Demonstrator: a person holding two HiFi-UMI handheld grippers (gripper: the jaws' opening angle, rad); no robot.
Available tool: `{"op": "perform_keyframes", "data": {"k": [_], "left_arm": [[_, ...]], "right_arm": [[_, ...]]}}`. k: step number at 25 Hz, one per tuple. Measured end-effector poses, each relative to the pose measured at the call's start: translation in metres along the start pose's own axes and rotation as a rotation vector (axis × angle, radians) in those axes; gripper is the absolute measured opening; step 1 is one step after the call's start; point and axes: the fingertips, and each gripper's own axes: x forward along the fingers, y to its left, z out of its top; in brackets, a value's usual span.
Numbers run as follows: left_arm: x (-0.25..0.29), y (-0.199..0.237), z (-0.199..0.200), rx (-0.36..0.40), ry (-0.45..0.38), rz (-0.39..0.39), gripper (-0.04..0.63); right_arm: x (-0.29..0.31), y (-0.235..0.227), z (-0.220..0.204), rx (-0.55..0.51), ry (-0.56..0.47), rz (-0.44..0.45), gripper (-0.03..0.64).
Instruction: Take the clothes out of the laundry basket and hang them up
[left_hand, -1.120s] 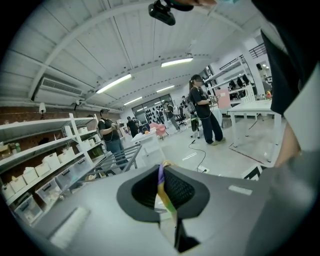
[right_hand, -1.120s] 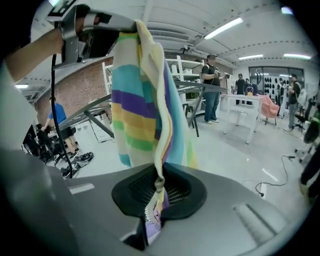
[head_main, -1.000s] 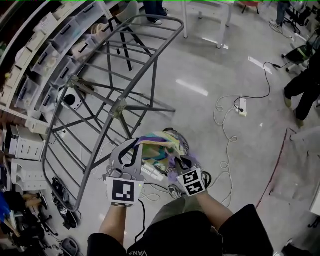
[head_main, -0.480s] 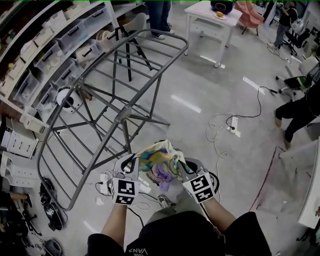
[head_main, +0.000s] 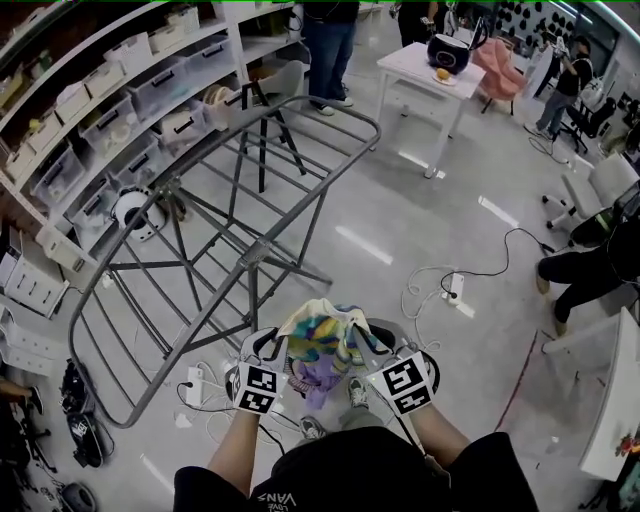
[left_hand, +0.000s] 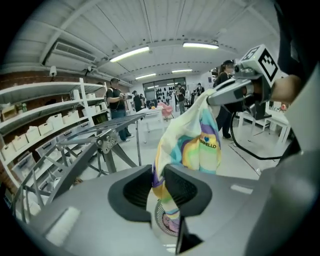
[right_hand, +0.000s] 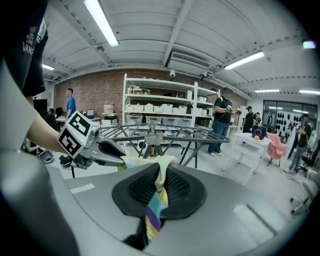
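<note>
Head view: one multicoloured garment (head_main: 325, 350) is held stretched between both grippers at lower centre, over the floor and in front of the person's torso. Left gripper (head_main: 270, 342) is seen at the cloth's left edge, right gripper (head_main: 366, 338) at its right edge.

Left gripper view: cloth is pinched between the pads, which touch it on both sides. The jaws have just been opening slightly, but the fabric is between them and is held. The garment runs up and to the right towards the other gripper at upper right. A round slatted basket (left_hand: 167, 222) with fabric inside is glimpsed low in the frame, under the jaws.

Right gripper view: jaws are closed tight on a bunched fold of the same garment; a striped tail hangs below the pads.

Grey drying rack (head_main: 250, 250) is spread across the left and centre of the head view, bare, just beyond the garment. Shelving with white bins (head_main: 120, 100) is at upper left, a white table (head_main: 425, 65) at upper right, and loose cables (head_main: 440, 290) on the floor right of centre.
</note>
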Motion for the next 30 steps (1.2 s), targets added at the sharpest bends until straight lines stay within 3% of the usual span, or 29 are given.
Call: {"op": "perform_keyframes", "data": {"k": [3,9,14,19,25,26,27,28,30], "left_arm": [[0.007,-0.010,0.009,-0.005,-0.039,-0.046,0.132],[0.032,-0.048,0.043,0.055,-0.099,-0.152,0.241],[0.037,-0.087,0.059,0.082,-0.165,-0.226,0.276],[0.054,-0.108,0.053,0.093,-0.118,-0.216,0.285],[0.069,-0.094,0.039,0.089,-0.030,-0.147,0.263],[0.071,-0.093,0.036,0.082,-0.016,-0.143,0.188],[0.072,-0.093,0.034,0.072,-0.007,-0.138,0.063],[0.072,-0.092,0.032,0.060,-0.003,-0.131,0.017],[0.070,-0.087,0.032,0.042,0.004,-0.111,0.017]], "right_arm": [[-0.003,-0.006,0.012,-0.035,-0.019,0.003,0.021],[0.003,-0.006,0.027,-0.080,-0.018,0.038,0.021],[0.006,-0.022,0.041,-0.080,-0.047,0.025,0.021],[0.007,-0.032,0.055,-0.086,-0.070,0.049,0.021],[0.005,-0.036,0.061,-0.082,-0.096,0.090,0.021],[0.005,-0.038,0.061,-0.076,-0.099,0.095,0.021],[0.005,-0.040,0.060,-0.073,-0.099,0.100,0.021],[0.005,-0.042,0.059,-0.073,-0.099,0.104,0.021],[0.005,-0.047,0.057,-0.068,-0.098,0.109,0.021]]}}
